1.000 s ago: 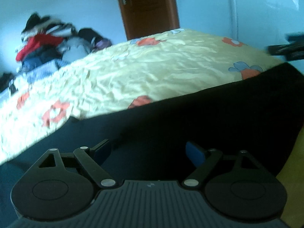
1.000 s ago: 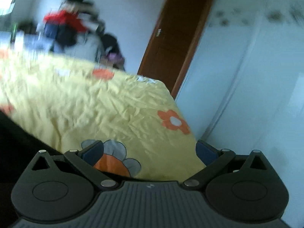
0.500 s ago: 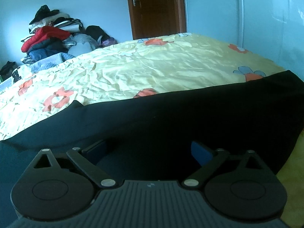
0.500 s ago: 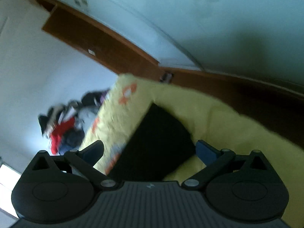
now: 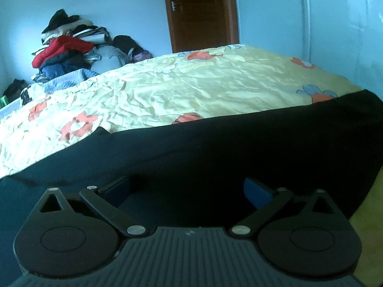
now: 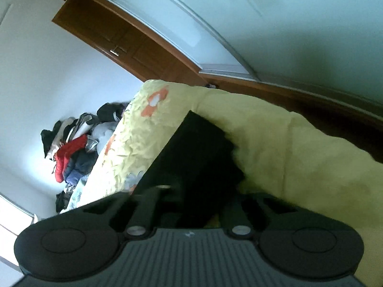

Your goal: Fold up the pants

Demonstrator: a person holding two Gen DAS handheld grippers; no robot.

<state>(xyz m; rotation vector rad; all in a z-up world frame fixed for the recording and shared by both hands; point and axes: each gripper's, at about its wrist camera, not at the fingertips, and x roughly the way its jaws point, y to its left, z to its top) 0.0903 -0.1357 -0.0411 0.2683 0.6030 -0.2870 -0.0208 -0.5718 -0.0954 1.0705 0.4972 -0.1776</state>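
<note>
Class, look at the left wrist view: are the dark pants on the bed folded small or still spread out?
Spread out. The pants lie as one long dark band across the yellow bedspread, reaching almost from one side of the view to the other.

Floral yellow bed (image 5: 215,88), black pants (image 5: 239,148) on it

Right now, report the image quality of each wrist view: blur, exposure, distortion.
Left wrist view: mostly sharp, but the black pants are underexposed, folds barely readable; fisheye bends the door. Right wrist view: camera rolled sideways, right gripper linkage smeared, pants a dark featureless patch.
</note>
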